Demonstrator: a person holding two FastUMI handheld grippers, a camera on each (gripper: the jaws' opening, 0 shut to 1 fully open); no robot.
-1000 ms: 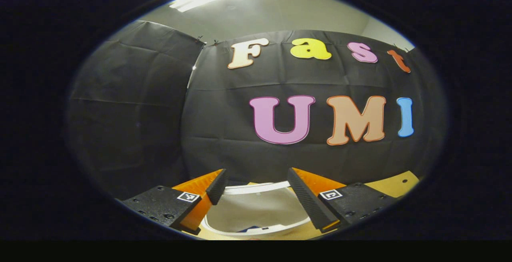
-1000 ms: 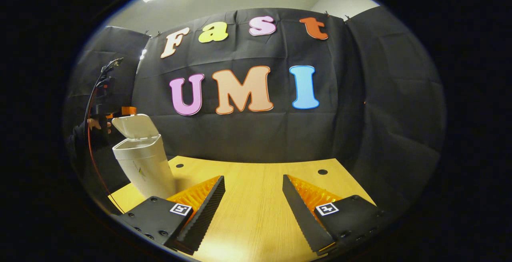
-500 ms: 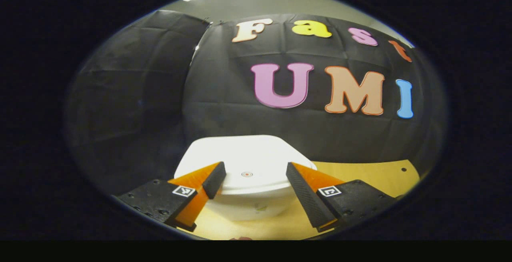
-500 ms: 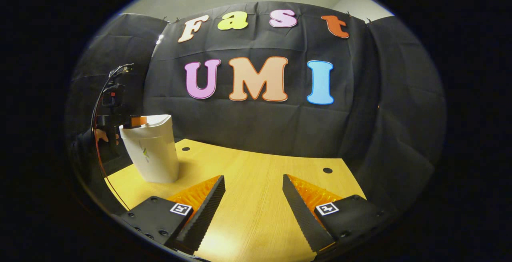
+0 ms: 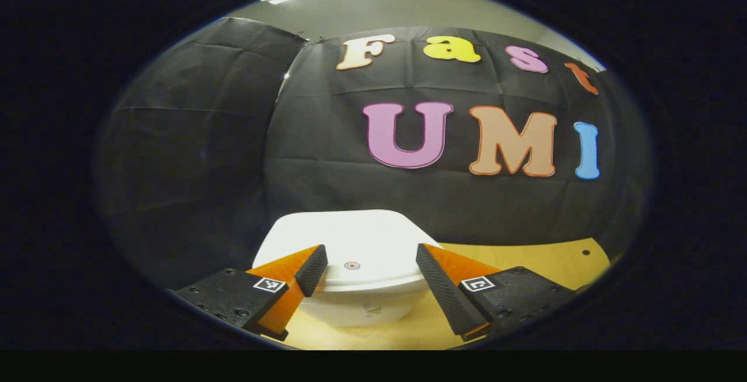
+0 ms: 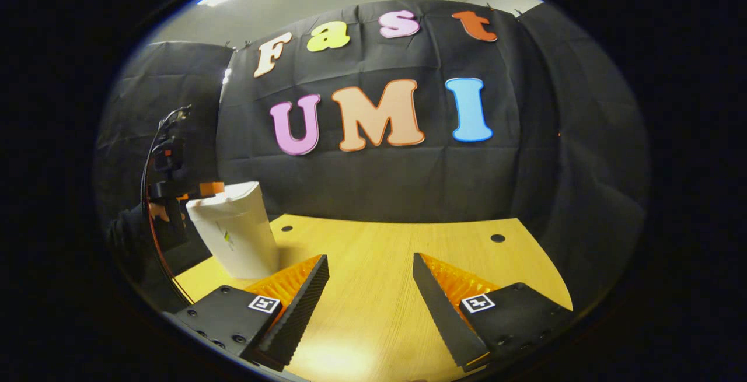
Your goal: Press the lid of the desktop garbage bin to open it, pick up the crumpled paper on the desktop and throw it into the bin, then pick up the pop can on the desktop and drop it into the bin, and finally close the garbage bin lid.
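Lid (image 5: 350, 239) looks down already, so I'd just lift the spread-open left gripper (image 5: 371, 268) straight up without nudging the bin (image 6: 236, 236).

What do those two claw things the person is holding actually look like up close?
Each gripper, left and right, has two wedge-shaped fingers with ribbed inner faces, fixed to black bolted blocks that each carry a small square black-and-white marker. In the right gripper view, the left one has dark cables looping above it, and the person wears a dark sleeve.
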